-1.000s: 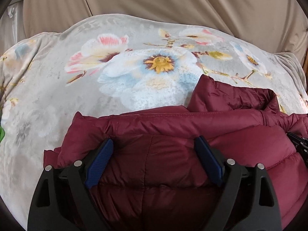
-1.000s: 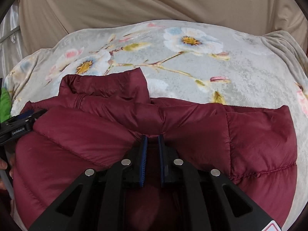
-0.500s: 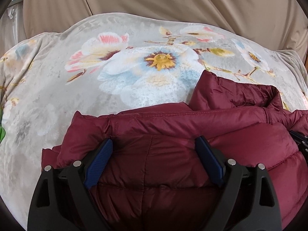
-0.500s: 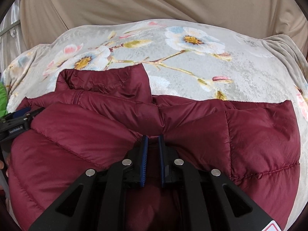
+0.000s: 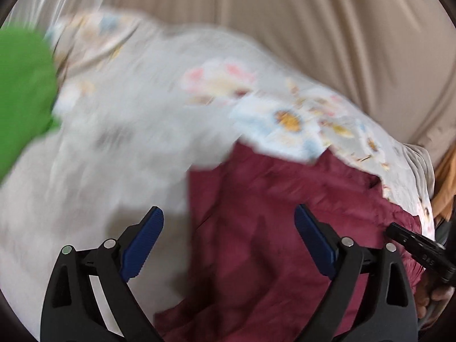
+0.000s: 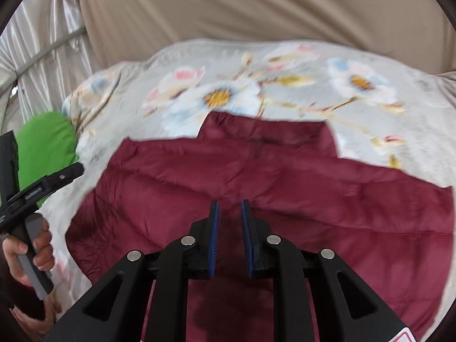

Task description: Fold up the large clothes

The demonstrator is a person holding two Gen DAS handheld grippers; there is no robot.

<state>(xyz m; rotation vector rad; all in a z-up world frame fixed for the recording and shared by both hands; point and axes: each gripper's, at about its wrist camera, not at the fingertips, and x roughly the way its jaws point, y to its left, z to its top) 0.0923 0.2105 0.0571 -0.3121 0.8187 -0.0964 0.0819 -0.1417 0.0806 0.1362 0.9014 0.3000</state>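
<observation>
In the left wrist view, which is blurred, the left gripper (image 5: 228, 245) has its blue-padded fingers (image 5: 141, 248) spread wide, holding nothing. The left finger hangs over the floral blanket (image 5: 128, 142), the right one over the maroon puffer jacket (image 5: 273, 213). The jacket lies on the blanket and fills the lower right of the picture, its left edge running down between the two fingers. A green cloth (image 5: 22, 94) sits at the far left on the blanket. A beige curtain (image 5: 327, 34) hangs behind. At the right edge the black body of the right gripper (image 5: 419, 252) shows above the jacket.

In the right wrist view, the right gripper (image 6: 230, 236) has its fingers (image 6: 214, 236) close together with a narrow gap between them, and maroon fabric shows in that gap; whether they pinch it cannot be told. The jacket spreads across the blanket (image 6: 285, 79), its collar (image 6: 268, 131) pointing away toward the curtain (image 6: 256, 5). At the left a hand (image 6: 28, 253) grips the left gripper's handle beside the green cloth (image 6: 45, 139).
</observation>
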